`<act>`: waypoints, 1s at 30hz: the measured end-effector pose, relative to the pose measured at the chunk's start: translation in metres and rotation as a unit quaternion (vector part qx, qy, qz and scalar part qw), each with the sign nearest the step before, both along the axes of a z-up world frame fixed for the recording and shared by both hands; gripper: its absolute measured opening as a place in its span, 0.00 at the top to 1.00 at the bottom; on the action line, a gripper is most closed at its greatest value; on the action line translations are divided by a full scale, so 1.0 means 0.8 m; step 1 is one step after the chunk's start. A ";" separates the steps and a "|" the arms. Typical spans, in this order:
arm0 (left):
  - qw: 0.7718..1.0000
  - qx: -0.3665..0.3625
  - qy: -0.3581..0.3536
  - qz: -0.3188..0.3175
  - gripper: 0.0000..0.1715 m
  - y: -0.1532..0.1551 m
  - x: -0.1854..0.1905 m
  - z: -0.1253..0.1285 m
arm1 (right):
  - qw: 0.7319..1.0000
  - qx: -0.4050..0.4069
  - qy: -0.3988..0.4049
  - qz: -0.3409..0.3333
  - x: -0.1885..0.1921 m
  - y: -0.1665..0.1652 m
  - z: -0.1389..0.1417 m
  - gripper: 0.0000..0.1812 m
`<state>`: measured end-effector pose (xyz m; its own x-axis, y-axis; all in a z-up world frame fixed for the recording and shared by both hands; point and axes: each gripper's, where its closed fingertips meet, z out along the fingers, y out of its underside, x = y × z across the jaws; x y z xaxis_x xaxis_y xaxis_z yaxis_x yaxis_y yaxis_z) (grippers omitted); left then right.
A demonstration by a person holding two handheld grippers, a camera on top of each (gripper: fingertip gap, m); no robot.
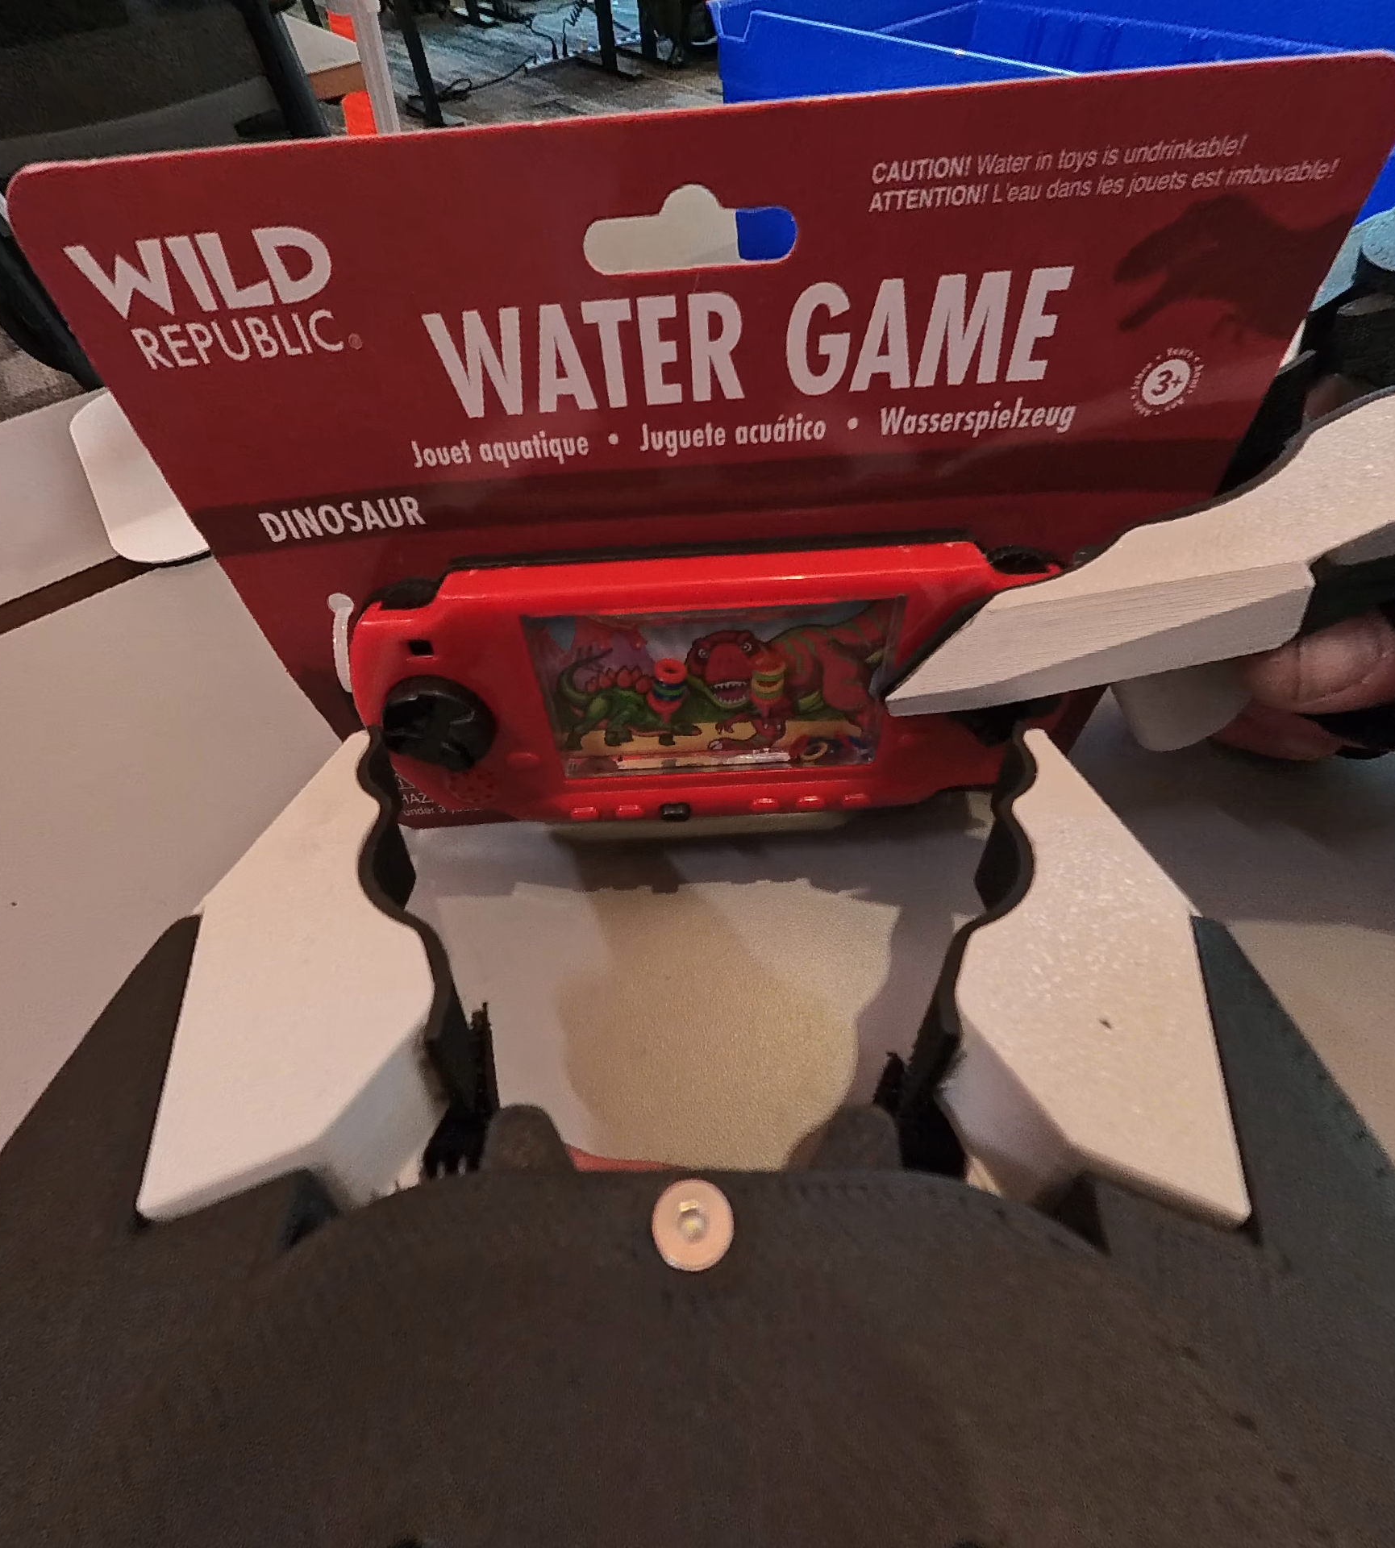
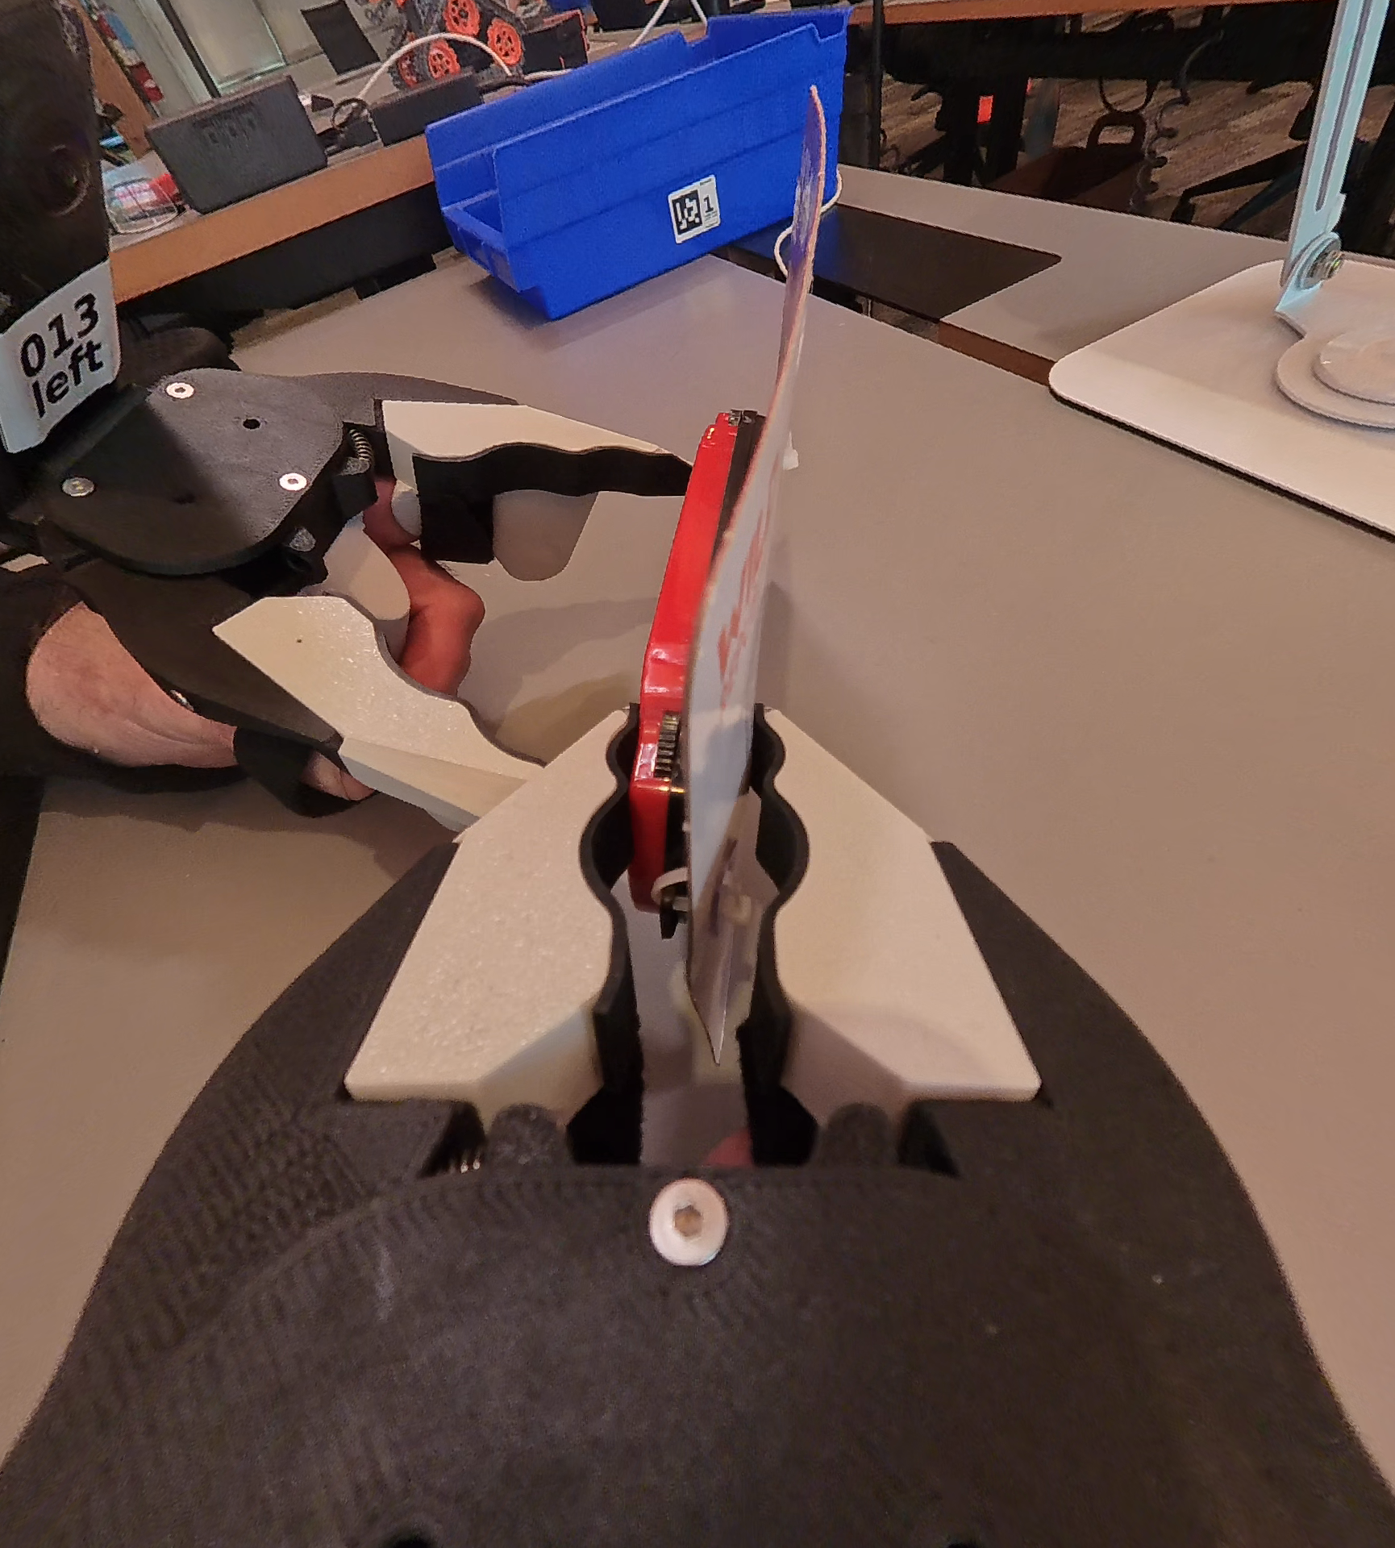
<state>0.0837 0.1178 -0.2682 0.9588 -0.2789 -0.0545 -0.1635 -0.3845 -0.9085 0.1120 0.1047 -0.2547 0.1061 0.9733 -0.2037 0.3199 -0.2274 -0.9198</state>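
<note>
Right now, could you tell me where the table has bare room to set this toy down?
The grey table is bare right of the carded toy, between it and the white stand base. Also behind it, toward the blue bin. The left side is crowded: the left gripper sits open there, while the right gripper clamps the toy's edge.

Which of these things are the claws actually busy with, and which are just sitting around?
Being handled:
- red handheld toy on its backing card, standing upright
- right claw, shut on the toy's end
- left claw, open at the toy's front

Lying about:
- blue bin
- white stand base
- grey table
</note>
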 end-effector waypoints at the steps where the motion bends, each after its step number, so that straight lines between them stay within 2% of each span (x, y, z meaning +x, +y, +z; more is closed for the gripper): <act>1: 1.000 0.000 0.000 0.000 0.20 0.000 0.000 0.000 | 1.000 0.000 0.000 0.000 0.000 0.000 0.000 0.88; 8: 1.000 0.002 -0.010 -0.006 0.21 -0.001 0.000 0.002 | 1.000 -0.001 0.001 0.002 0.001 0.000 0.000 0.88; 12: 0.999 0.007 -0.030 -0.007 0.27 -0.002 -0.005 0.007 | 1.000 -0.002 0.001 0.003 0.001 -0.001 0.000 0.88; 30: 1.000 0.000 0.002 -0.002 0.27 0.003 -0.007 -0.001 | 1.000 -0.003 0.000 0.003 0.002 -0.001 0.000 0.88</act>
